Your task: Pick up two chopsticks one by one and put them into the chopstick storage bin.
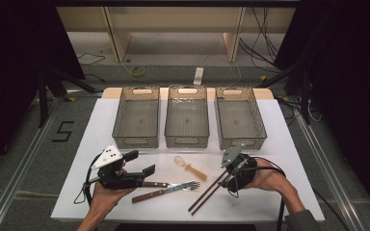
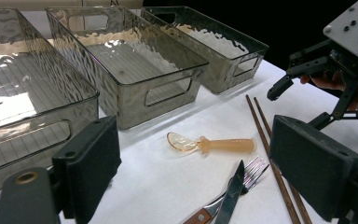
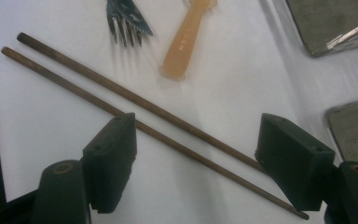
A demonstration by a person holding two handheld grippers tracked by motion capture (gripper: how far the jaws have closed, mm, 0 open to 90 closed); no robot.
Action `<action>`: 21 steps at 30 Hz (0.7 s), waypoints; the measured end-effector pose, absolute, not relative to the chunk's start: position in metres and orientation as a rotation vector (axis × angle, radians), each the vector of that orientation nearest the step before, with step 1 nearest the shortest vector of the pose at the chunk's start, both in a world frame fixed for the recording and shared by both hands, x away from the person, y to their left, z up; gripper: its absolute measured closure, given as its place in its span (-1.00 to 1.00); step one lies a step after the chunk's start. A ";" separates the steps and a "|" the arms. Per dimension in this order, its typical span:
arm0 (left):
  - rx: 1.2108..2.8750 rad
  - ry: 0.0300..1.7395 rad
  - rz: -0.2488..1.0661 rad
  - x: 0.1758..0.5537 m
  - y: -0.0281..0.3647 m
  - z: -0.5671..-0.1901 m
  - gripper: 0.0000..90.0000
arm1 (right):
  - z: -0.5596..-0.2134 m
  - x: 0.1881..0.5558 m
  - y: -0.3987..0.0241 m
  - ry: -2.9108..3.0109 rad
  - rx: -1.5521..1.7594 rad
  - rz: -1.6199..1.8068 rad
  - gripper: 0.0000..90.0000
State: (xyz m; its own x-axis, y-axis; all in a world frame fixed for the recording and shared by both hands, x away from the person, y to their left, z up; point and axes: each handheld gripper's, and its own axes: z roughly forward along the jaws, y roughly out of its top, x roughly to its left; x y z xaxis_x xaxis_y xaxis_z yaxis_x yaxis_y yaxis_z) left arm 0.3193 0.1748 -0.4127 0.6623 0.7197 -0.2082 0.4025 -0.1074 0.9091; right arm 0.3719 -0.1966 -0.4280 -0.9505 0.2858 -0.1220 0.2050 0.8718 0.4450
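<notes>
Two brown chopsticks (image 1: 207, 193) lie side by side on the white table (image 1: 101, 125). My right gripper (image 1: 225, 179) stands over their far ends. In the right gripper view its open jaws (image 3: 196, 158) straddle both chopsticks (image 3: 121, 93), and the pads do not press on them. My left gripper (image 1: 140, 162) hovers open and empty at the left, above the handles of a knife (image 1: 150, 184) and a fork (image 1: 185, 185). A small translucent orange spoon (image 1: 190, 168) lies between the two grippers. In the left gripper view, the spoon (image 2: 214, 144) and the fork (image 2: 254, 169) lie ahead of the jaws (image 2: 196, 172).
Three empty clear grey bins stand in a row at the back of the table: left (image 1: 136, 141), middle (image 1: 187, 141), right (image 1: 241, 142). The table's front edge runs just below the cutlery. Dark curtains hang on both sides, and cables lie on the floor behind.
</notes>
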 end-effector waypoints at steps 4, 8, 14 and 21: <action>1.735 0.910 0.347 0.319 0.174 -0.413 -0.65 | -0.431 0.377 -0.195 2.889 0.346 0.615 -0.24; 1.736 0.908 0.349 0.320 0.174 -0.413 -0.65 | -0.438 0.381 -0.192 2.907 0.317 0.572 -0.16; 1.737 0.911 0.353 0.319 0.174 -0.413 -0.65 | -0.445 0.381 -0.190 2.932 0.279 0.500 -0.02; 1.747 0.903 0.355 0.320 0.173 -0.413 -0.65 | -0.452 0.381 -0.186 2.966 0.192 0.414 0.14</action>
State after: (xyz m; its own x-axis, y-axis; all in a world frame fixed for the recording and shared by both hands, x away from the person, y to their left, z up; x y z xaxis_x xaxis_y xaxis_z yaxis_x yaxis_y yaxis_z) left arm 0.3197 0.1735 -0.4130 0.6665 0.7204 -0.1919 0.3976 -0.1257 0.9089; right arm 0.3810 -0.1859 -0.4515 -0.9820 0.1451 -0.1209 0.1064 0.9539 0.2806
